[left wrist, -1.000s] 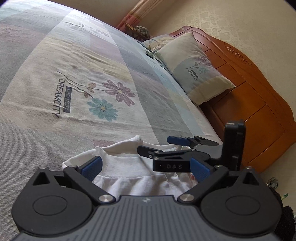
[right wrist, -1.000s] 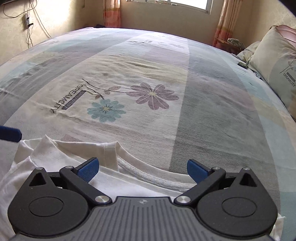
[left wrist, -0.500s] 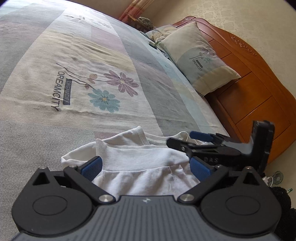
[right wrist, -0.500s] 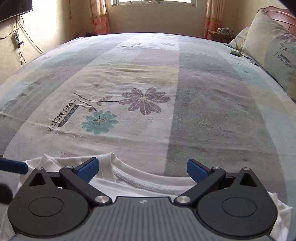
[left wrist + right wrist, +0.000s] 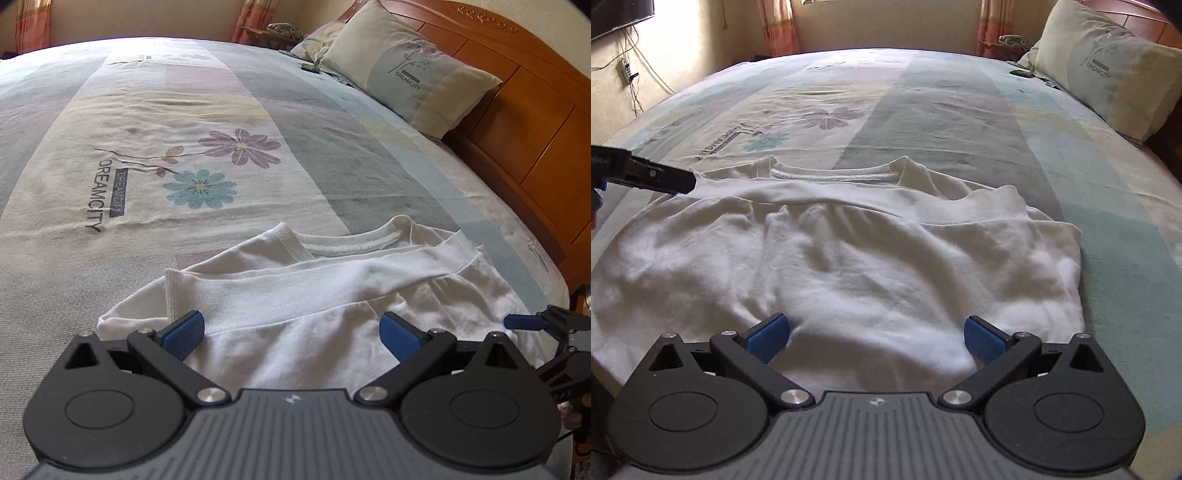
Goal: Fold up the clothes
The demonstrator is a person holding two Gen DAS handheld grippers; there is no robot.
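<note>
Nearest in the right wrist view, the right gripper [image 5: 873, 334] hangs with its blue fingers [image 5: 766, 336] spread wide, gripping nothing, low over the near part of the shirt [image 5: 849, 258]. The white shirt lies on the bed [image 5: 942, 110] close to its near edge, its body rumpled, a sleeve folded across the chest and the ribbed collar [image 5: 834, 171] pointing toward twelve o'clock. At about nine o'clock the left gripper pokes in from the frame edge, its dark tip beside the shirt's shoulder.

In the left wrist view, the left gripper [image 5: 293, 334] is just as wide open and empty, its fingers [image 5: 184, 332] low over the shirt [image 5: 332, 295] near a folded sleeve cuff [image 5: 173, 291]. The right gripper [image 5: 543, 325] shows at three o'clock past the shirt's far edge, one blue finger visible.

Beyond the shirt the bedcover carries a blue flower [image 5: 201, 188] and a purple flower [image 5: 242, 147] at roughly eleven o'clock, with the word DREAMCITY printed beside them. Farther off, at one to two o'clock, a pillow [image 5: 410, 74] leans on the wooden headboard [image 5: 535, 110]. Farthest, at twelve o'clock, curtains [image 5: 779, 29] hang by the wall.
</note>
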